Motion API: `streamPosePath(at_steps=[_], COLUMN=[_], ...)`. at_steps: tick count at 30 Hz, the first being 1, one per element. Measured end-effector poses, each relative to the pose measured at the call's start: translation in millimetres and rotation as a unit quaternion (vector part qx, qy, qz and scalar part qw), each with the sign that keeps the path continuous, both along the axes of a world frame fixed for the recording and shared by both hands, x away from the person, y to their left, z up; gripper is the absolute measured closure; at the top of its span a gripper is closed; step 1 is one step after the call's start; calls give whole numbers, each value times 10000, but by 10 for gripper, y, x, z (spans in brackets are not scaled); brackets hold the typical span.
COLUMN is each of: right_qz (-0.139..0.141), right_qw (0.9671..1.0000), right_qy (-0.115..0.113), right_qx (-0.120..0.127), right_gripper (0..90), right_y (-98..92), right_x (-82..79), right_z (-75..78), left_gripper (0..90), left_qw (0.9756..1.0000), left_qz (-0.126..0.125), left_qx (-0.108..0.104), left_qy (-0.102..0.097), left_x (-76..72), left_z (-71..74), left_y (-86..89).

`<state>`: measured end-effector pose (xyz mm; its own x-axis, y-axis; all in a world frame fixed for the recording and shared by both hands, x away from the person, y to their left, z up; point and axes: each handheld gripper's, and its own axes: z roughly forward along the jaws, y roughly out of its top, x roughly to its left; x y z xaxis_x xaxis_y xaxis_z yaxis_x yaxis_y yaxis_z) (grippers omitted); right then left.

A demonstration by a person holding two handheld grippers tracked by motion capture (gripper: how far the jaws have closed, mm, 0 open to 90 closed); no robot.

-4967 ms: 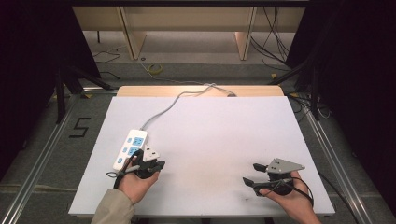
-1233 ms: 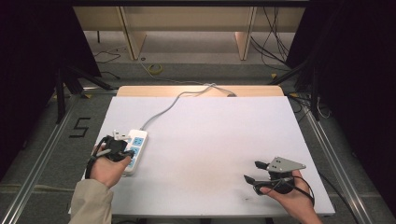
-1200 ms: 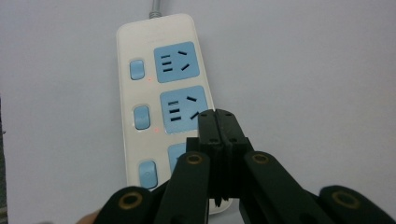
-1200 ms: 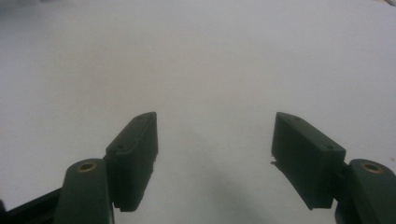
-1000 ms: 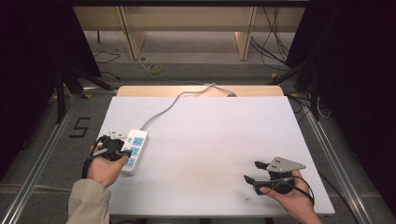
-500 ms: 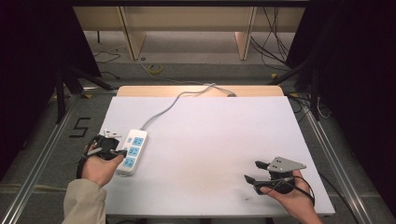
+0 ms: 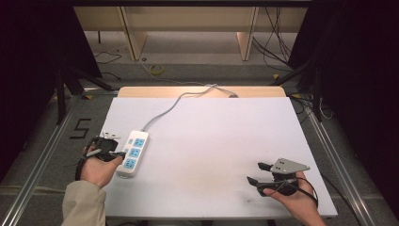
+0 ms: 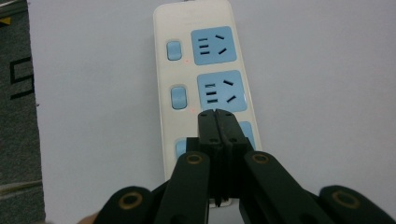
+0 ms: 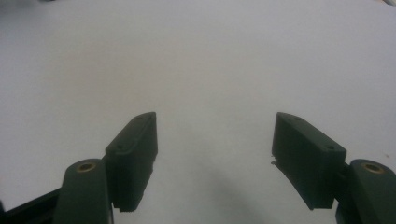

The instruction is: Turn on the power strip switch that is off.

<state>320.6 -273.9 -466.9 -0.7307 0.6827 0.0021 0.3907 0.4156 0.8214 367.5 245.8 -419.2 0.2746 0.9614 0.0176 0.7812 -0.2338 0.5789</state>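
Socket nearest left gripper, perhaps half-hidden.

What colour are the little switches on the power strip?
Light blue, on the cream-white power strip. The left gripper view shows the switches best.

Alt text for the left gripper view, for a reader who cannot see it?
The left tool, jaws shut, points at a white power strip lying on a white table. The strip carries blue sockets and blue switches.
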Motion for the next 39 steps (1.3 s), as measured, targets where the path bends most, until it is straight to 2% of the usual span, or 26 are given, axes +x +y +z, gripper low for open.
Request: streamPosePath(at_steps=[8, 39], right_qz=[-7, 23], right_qw=[10000, 10000], right_qy=[5, 36], right_qx=[4, -41], right_gripper=[322, 322], right_y=[1, 20], right_x=[3, -3], right_z=[-1, -11], left_gripper=[897, 897], left_qw=[9999, 9996], left_qz=[110, 224], left_qx=[9, 32], left_qy=[14, 174], left_x=[4, 37], left_z=[5, -49], left_y=[73, 187])
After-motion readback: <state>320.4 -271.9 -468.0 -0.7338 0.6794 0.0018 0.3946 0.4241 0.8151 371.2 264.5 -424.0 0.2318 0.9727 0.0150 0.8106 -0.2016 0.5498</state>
